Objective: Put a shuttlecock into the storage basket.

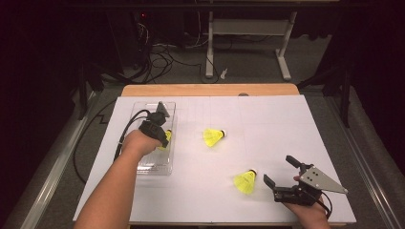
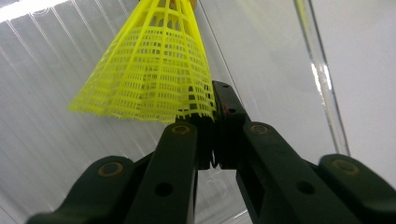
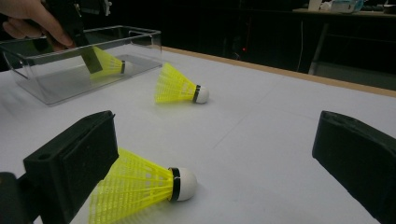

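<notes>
1. Three yellow plastic shuttlecocks are seen on a white-covered table (image 1: 286, 124). One shuttlecock (image 2: 149, 70) is held inside a clear plastic box (image 1: 165, 167) that lies near the table's left edge. The other two lie on their sides on the open table.

2. Judged from this, the work appears to be about one third done: one shuttlecock is being placed in the box and has not yet been let go, and two are left to be moved.

3. The middle shuttlecock (image 1: 213, 137) lies near the table's centre, just right of the box, with its white cork pointing toward the right edge. The near shuttlecock (image 1: 245, 182) lies toward the table's near right corner, just beside the right gripper.

4. The left gripper (image 1: 160, 136) is held over the box by a hand whose forearm reaches in from the near edge. It is tilted down into the box. In the left gripper view its jaws are pressed nearly together, and the rim of the shuttlecock's mesh skirt is pinched between them.

5. The right gripper (image 1: 279, 174) is held low at the near right corner of the table, pointing level toward the far left. Its jaws are spread wide and nothing is held. In the right gripper view the near shuttlecock lies just ahead of the left-hand jaw.
</notes>
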`<state>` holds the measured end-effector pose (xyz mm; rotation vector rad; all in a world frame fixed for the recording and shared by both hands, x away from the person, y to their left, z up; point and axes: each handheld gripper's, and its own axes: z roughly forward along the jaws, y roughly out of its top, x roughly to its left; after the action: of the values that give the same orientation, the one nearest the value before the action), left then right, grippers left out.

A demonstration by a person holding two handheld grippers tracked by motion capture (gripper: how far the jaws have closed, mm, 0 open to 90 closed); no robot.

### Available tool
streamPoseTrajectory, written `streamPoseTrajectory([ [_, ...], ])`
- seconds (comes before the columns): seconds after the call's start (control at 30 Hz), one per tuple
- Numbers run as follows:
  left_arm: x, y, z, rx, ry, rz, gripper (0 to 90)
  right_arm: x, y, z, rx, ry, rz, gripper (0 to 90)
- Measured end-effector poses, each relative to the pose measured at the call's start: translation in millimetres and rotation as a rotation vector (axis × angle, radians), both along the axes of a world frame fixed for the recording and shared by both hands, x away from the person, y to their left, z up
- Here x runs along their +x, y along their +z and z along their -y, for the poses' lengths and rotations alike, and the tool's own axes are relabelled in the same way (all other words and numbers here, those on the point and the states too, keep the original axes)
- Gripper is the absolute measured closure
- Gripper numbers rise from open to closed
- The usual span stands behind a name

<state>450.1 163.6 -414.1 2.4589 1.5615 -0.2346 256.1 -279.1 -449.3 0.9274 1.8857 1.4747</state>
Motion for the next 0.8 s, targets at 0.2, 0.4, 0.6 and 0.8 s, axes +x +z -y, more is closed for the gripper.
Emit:
streamPoseTrajectory([
  [0.2, -0.1, -2.6, 1.9, -0.005, -0.009, -0.002, 87.1, -0.2, 0.0, -0.5, 0.000, 0.000, 0.001, 0.9],
  [0.4, -0.4, -2.0, 4.0, 0.011, -0.006, -0.003, 84.6, -0.1, -0.1, -0.4, -0.001, 0.001, 0.000, 0.9],
  [0.6, -0.3, -2.7, 4.8, 0.023, -0.003, -0.015, 77.0, 0.0, 0.0, -0.2, 0.000, 0.001, 0.000, 0.9],
  [0.8, -2.4, 1.1, 4.5, 0.019, -0.008, -0.004, 72.8, -0.1, 0.0, -0.2, -0.001, 0.001, 0.001, 0.9],
])
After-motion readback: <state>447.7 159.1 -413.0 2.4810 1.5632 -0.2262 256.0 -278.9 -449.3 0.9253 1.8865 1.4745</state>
